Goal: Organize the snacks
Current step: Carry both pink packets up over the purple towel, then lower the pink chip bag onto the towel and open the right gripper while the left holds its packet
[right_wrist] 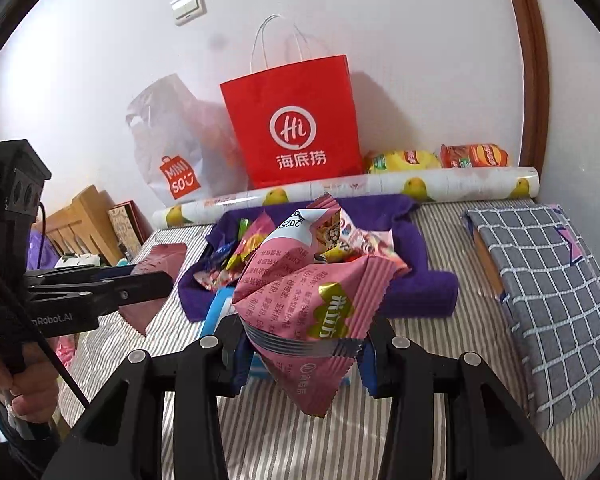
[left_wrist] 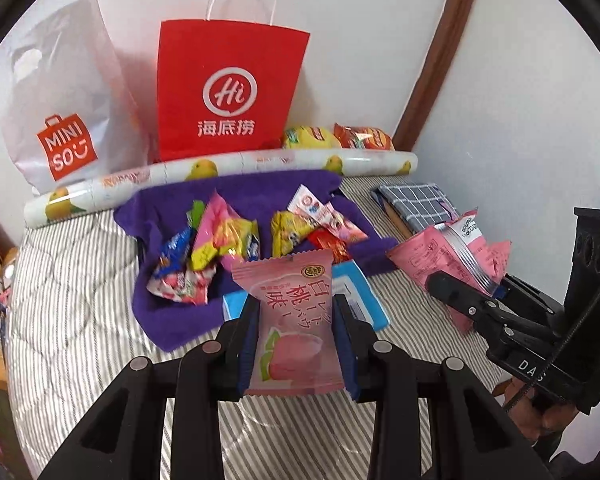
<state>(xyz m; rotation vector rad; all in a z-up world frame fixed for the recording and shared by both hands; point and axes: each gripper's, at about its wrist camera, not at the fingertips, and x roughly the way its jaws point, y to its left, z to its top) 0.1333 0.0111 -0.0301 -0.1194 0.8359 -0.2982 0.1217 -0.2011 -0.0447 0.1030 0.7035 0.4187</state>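
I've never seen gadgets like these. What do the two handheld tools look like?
Both are black plastic, with two angular fingers lined with blue pads and studded with round silver rivets. The right tool bears white lettering and a thin black cable. The left tool also carries white lettering, a boxy black top and a cable.

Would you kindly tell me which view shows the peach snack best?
The left wrist view: the peach snack faces the camera, label readable, in the left gripper. The right wrist view shows only its plain back.
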